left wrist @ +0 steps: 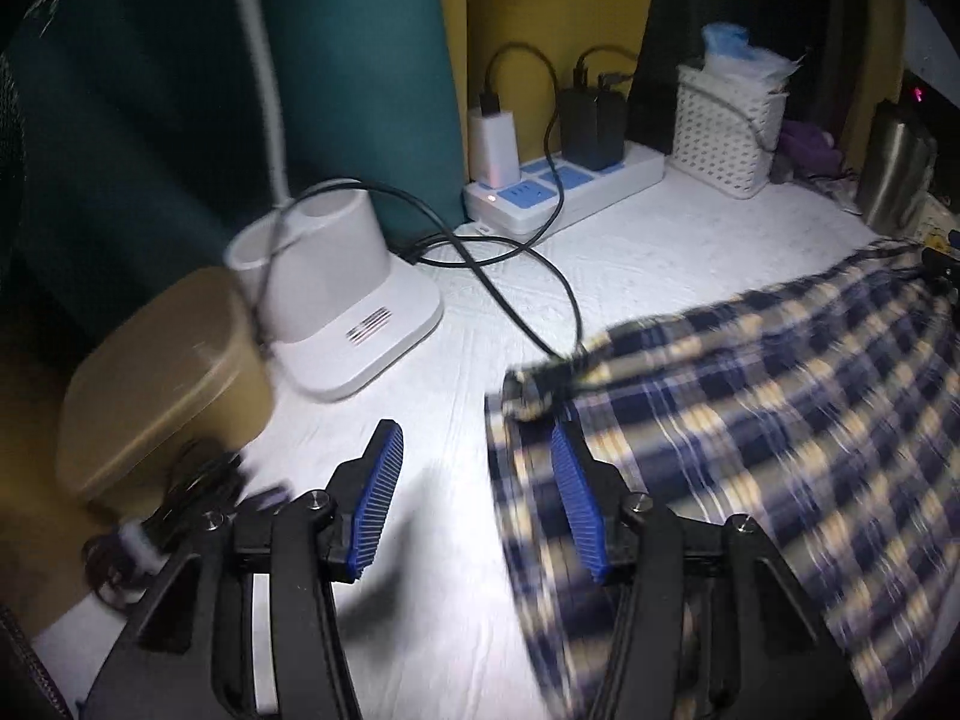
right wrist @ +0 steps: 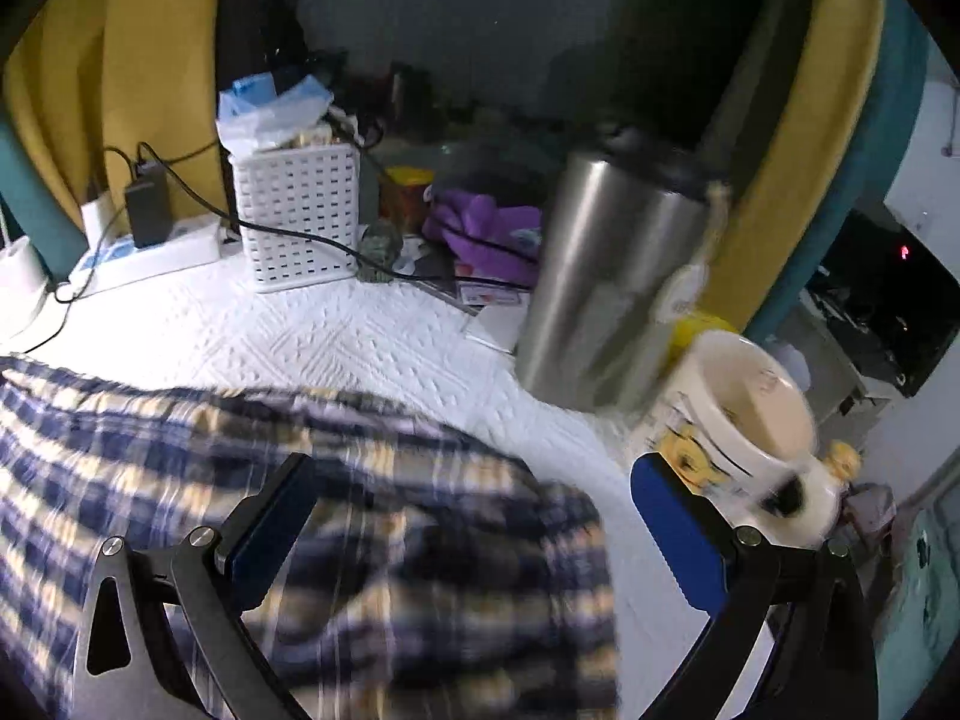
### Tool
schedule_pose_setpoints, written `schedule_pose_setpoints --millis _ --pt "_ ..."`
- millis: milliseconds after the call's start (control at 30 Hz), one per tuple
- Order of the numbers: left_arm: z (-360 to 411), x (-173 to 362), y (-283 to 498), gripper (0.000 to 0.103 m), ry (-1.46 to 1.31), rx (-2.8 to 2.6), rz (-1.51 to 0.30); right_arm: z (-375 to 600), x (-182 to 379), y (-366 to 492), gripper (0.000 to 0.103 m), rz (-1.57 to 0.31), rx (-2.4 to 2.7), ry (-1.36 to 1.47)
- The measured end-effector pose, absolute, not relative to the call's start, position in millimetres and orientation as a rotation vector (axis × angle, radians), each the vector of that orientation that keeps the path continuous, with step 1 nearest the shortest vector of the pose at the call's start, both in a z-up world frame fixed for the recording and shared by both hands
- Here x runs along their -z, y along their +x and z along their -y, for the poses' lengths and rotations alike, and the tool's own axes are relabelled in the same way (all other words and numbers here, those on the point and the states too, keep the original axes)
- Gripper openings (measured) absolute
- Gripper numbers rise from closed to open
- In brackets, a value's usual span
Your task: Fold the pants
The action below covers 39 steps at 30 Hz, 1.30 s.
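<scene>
one pair of plaid pants (left wrist: 750, 420) lies on the white tablecloth (left wrist: 456, 324), long axis from 8 to 2 o'clock in the left view. left gripper (left wrist: 477, 462) half open, empty; right gripper (right wrist: 474, 480) wide open, empty, fabric beneath.

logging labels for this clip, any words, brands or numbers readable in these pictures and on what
No text reads clearly.
Lamp base: a small striped mark, too blurred to read.
Mug: a yellow cartoon print, no legible words.
Orange box behind the basket: print too small to read.
Power strip: no readable marks.
</scene>
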<state>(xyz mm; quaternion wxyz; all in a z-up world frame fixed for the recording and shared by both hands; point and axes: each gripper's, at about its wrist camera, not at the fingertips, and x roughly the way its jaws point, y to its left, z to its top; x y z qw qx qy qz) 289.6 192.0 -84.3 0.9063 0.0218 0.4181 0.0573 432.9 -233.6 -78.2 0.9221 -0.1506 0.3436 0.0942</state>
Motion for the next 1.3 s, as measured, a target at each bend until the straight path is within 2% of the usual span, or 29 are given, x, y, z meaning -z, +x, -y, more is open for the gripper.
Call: schedule_pose_setpoints --millis 167,367,633,700,767,800,867,900,933,967,1067,1300 --pt "-177 73 232 0.052 0.004 -0.075 -0.849 258 85 399 0.103 -0.733 -0.167 -0.292" --pt "-144 94 168 0.052 -0.028 0.000 -0.890 295 106 362 0.103 -0.804 -0.168 -0.186" --pt "-141 124 137 0.051 -0.146 -0.028 -0.933 339 116 344 0.103 -0.844 -0.182 -0.012" --pt "-138 124 132 0.042 -0.147 -0.029 -0.918 343 122 343 0.098 -0.866 -0.206 0.035" --pt "-135 123 127 0.018 -0.141 -0.032 -0.908 342 128 345 0.081 -0.890 -0.250 0.080" --pt "-135 123 126 0.013 -0.145 -0.032 -0.907 341 130 346 0.076 -0.897 -0.269 0.100" --pt "-133 120 121 0.007 -0.148 -0.028 -0.891 338 130 345 0.055 -0.887 -0.309 0.123" --pt "-132 116 117 0.007 -0.146 -0.031 -0.877 335 129 345 0.053 -0.880 -0.309 0.119" --pt "-133 113 114 0.006 -0.150 -0.032 -0.867 333 127 344 0.038 -0.866 -0.312 0.113" --pt "-133 110 112 0.006 -0.154 -0.031 -0.862 333 123 341 0.034 -0.850 -0.322 0.112" --pt "-132 101 104 0.005 -0.164 -0.031 -0.841 332 109 332 0.029 -0.818 -0.330 0.079" --pt "-132 101 89 0.005 -0.159 -0.033 -0.857 339 95 311 0.028 -0.801 -0.339 0.020"
